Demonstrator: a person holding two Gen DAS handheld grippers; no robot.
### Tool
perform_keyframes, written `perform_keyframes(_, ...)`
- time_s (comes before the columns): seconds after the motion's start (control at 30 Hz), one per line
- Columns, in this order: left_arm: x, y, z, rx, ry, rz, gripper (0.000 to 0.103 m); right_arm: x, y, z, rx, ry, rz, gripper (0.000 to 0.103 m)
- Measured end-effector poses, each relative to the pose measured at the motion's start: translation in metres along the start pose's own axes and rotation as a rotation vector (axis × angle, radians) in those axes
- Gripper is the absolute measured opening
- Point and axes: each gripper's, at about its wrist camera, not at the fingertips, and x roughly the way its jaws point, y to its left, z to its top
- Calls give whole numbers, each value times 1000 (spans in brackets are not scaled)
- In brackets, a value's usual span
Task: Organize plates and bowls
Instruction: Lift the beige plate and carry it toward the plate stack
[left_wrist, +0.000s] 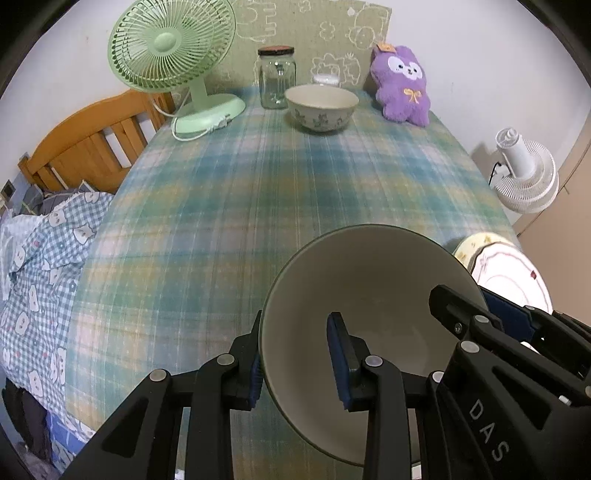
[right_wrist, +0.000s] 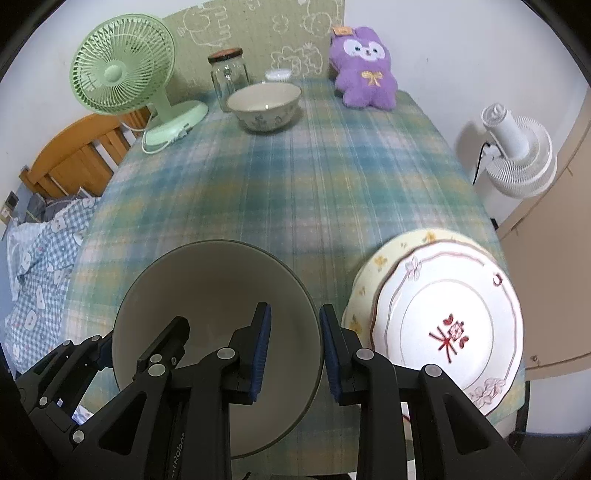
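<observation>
both claws straddle the grey bowl rim: left claw and right claw part open, pads not clearly pressing, above the bench.

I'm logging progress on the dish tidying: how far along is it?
Done: the white plate lies stacked on the yellow plate. In hand: both the left gripper and right gripper straddle the grey bowl rim. Left: the patterned bowl stands alone at the far end.
</observation>
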Motion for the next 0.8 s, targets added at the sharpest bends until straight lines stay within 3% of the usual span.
perform_keyframes(0.17,4,-1,-6,7,17,34,30,9,-2,-6,15,29,34,31)
perform_keyframes(0.8,18,0,-12,-15,18,38,30,26,-3,-9,4,29,18,30)
